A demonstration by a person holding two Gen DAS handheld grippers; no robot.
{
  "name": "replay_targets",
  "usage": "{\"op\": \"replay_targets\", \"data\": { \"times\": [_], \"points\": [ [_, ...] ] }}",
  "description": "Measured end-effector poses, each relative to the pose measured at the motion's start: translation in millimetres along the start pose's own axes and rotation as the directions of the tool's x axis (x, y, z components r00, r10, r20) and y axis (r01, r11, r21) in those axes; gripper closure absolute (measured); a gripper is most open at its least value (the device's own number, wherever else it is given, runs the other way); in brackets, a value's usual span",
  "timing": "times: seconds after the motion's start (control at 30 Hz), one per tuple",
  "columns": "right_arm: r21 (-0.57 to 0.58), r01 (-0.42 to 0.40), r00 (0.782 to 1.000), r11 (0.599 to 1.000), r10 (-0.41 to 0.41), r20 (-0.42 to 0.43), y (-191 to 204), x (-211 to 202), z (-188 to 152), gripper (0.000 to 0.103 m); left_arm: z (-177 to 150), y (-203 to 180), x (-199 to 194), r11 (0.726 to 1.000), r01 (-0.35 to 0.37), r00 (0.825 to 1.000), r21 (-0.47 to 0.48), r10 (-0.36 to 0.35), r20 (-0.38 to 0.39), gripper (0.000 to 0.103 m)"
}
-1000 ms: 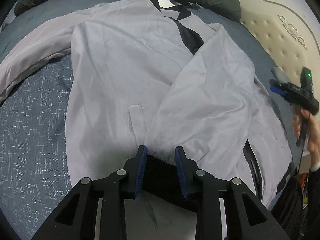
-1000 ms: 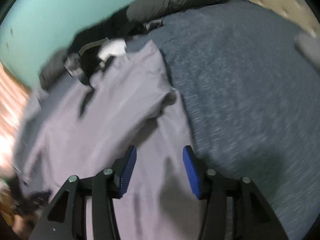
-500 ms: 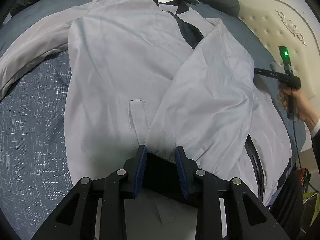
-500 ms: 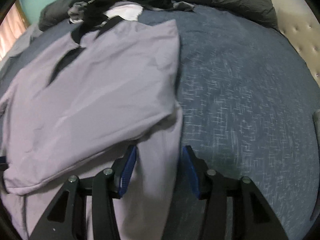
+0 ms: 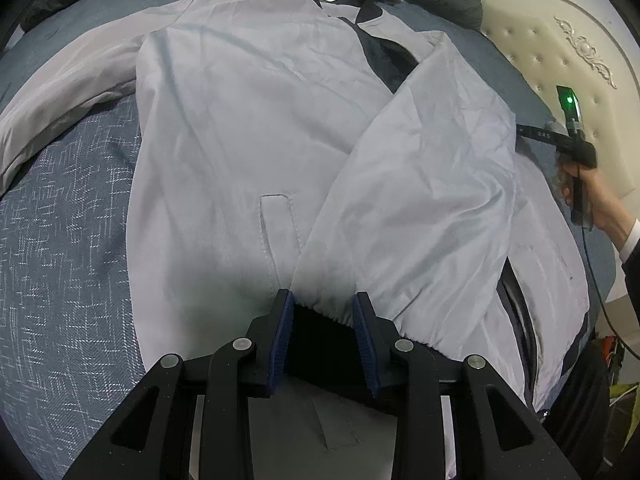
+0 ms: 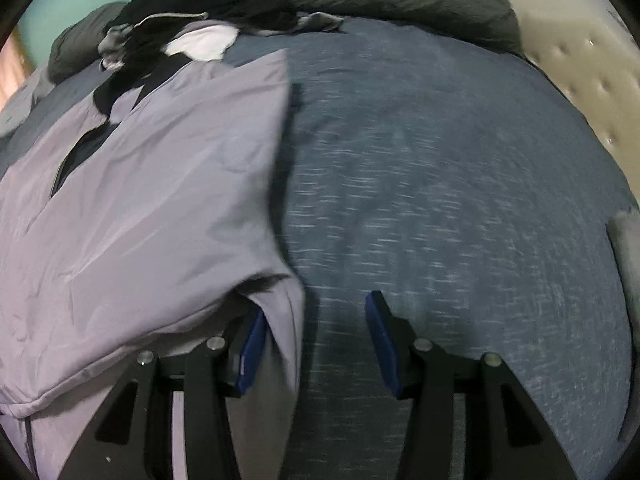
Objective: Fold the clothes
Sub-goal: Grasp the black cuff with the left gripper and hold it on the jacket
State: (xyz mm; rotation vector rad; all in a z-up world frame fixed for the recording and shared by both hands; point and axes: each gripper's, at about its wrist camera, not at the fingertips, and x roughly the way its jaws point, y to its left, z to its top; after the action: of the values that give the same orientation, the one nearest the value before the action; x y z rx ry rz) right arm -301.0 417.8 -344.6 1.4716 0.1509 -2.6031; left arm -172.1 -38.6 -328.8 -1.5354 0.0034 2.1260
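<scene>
Blue-grey bedspread [image 6: 460, 168] carries a pale grey jacket [image 5: 248, 128], part folded.

One sleeve [image 5: 420, 200] lies folded across the jacket's front, its dark cuff [image 5: 320, 340] between the fingers of the left tongs [image 5: 325, 332]; they flank it closely, but I cannot tell whether they pinch it. Far from those tongs, to their left, the other sleeve [image 5: 60, 92] sprawls out on the bed, so I judge that it and the body fold remain. Right tongs [image 6: 314, 344] stand released over the jacket's edge [image 6: 286, 320], cloth lying against the left finger, bare bedspread ahead and to the right.
</scene>
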Motion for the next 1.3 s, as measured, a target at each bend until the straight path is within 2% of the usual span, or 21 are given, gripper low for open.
{"op": "replay_targets", "data": {
  "times": [0.4,0.57,0.63,0.77,0.93,1.2,1.3],
  "points": [
    [-0.04,-0.044,0.999,0.998,0.044,0.022,14.5,-8.8,12.9,0.054,-2.5,5.4,-5.8,1.0,-0.001,1.0,-0.006,0.001,-0.009,0.068],
    [-0.064,-0.029,1.0,0.998,0.028,-0.005,14.2,-8.1,15.5,0.054,-3.5,7.8,-8.3,1.0,0.0,1.0,-0.008,0.0,-0.012,0.068],
    [-0.072,0.002,1.0,0.997,-0.002,-0.008,9.7,-7.8,12.6,0.054,-4.5,9.5,-9.2,1.0,0.001,1.0,-0.01,-0.001,-0.012,0.068],
    [0.0,-0.013,1.0,1.0,0.013,-0.013,-3.0,-0.6,14.1,0.054,-4.6,12.2,-6.2,1.0,-0.002,1.0,-0.007,0.002,-0.012,0.068],
    [0.0,0.013,0.999,1.0,-0.013,-0.042,5.0,12.5,14.8,0.054,-7.3,16.4,-8.6,1.0,-0.004,1.0,-0.007,0.004,-0.013,0.068],
    [0.092,-0.039,0.999,0.995,0.038,0.013,-22.4,-4.1,7.4,0.054,-11.7,24.3,-13.6,1.0,0.001,1.0,-0.006,-0.001,-0.016,0.068],
    [0.076,-0.026,1.0,0.997,0.025,0.006,-18.7,-5.3,7.0,0.054,-14.1,28.0,-16.5,1.0,0.002,1.0,-0.009,-0.002,-0.015,0.068]
  ]
}}
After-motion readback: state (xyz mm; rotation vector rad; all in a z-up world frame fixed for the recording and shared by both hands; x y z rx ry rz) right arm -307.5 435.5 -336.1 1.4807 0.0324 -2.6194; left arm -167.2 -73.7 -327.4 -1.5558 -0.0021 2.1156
